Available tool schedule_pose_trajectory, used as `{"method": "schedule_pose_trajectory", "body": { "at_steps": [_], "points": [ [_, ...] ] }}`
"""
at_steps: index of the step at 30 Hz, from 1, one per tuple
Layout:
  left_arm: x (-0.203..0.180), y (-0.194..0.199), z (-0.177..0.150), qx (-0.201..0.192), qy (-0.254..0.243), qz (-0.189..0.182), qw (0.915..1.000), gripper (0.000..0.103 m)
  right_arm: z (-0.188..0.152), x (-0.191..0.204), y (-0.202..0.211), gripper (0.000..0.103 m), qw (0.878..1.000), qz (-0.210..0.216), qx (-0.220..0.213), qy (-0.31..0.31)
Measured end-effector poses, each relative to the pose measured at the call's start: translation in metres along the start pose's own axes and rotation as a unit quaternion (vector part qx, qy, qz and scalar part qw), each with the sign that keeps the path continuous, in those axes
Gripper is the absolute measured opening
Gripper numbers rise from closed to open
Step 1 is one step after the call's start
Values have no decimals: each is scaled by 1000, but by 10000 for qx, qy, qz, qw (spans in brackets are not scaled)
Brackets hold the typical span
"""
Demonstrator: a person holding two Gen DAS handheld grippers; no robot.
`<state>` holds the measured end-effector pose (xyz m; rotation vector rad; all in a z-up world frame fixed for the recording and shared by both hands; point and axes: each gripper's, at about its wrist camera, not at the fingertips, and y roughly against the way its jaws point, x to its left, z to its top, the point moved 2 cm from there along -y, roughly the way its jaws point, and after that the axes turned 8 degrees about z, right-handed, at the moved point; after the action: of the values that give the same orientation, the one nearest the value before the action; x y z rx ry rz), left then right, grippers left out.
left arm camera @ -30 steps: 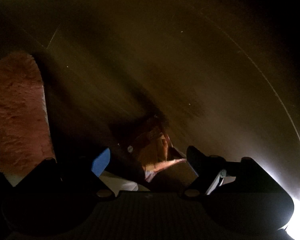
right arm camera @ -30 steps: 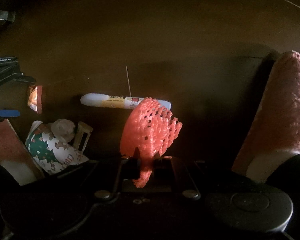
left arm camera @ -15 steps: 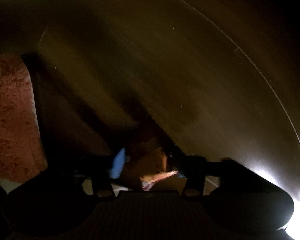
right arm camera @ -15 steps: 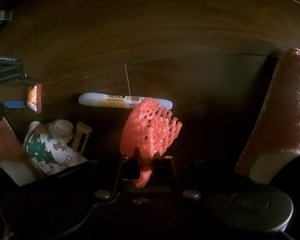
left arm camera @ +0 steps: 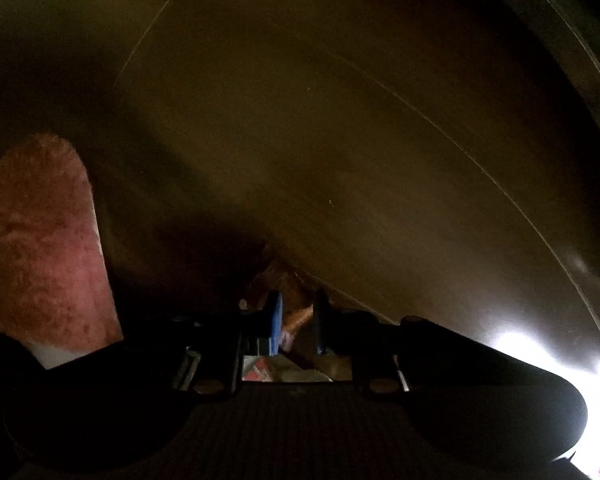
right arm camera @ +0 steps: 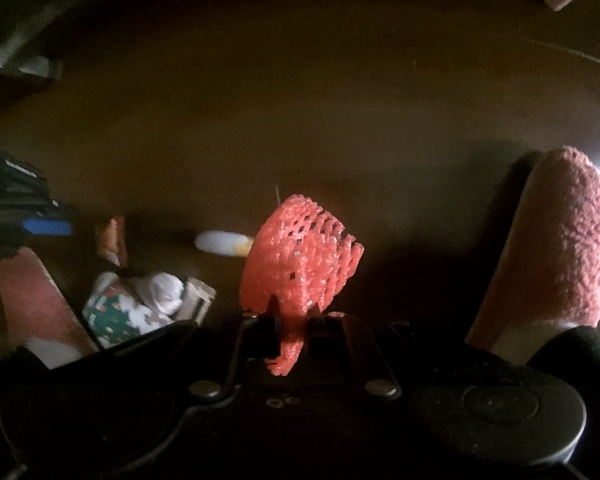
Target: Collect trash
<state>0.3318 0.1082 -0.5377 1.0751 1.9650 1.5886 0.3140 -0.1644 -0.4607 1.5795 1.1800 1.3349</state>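
Paper cup w/ a green-and-red holiday print lies on its side on the dark brown tabletop, a crumpled white wad at its mouth; can't tell if the wad sits inside or just against it. A small pale box-like piece touches the cup's right side. Right gripper has its jaws clamped tight on an orange-red foam net, which stands up above them. Behind the net lies a white tube, blurred. Left gripper jaws have just been closing and now pinch a small orange-brown wrapper, prob. foil; seen from the right wrist it hangs lifted off the surface. Fuzzy pink slippers flank both views. Room is dim, w/ bright glare at the edge.
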Motion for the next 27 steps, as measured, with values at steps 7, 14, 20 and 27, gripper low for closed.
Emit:
{"method": "schedule_pose_trajectory", "body": {
  "at_steps": [7,14,20,27],
  "points": [
    [10,-14,0,67,356,-99,9993,81,2,0,-6,9,9998,146,-62,-122],
    [21,-56,15,508,840,-206,9950,81,11,-5,-18,9,9995,258,126,-158],
    [16,-72,15,496,780,78,9957,78,6,-9,-31,9,9991,237,268,-247],
    [10,-64,19,410,608,-161,9972,54,6,-8,-32,9,9992,240,230,-240]
  ]
}}
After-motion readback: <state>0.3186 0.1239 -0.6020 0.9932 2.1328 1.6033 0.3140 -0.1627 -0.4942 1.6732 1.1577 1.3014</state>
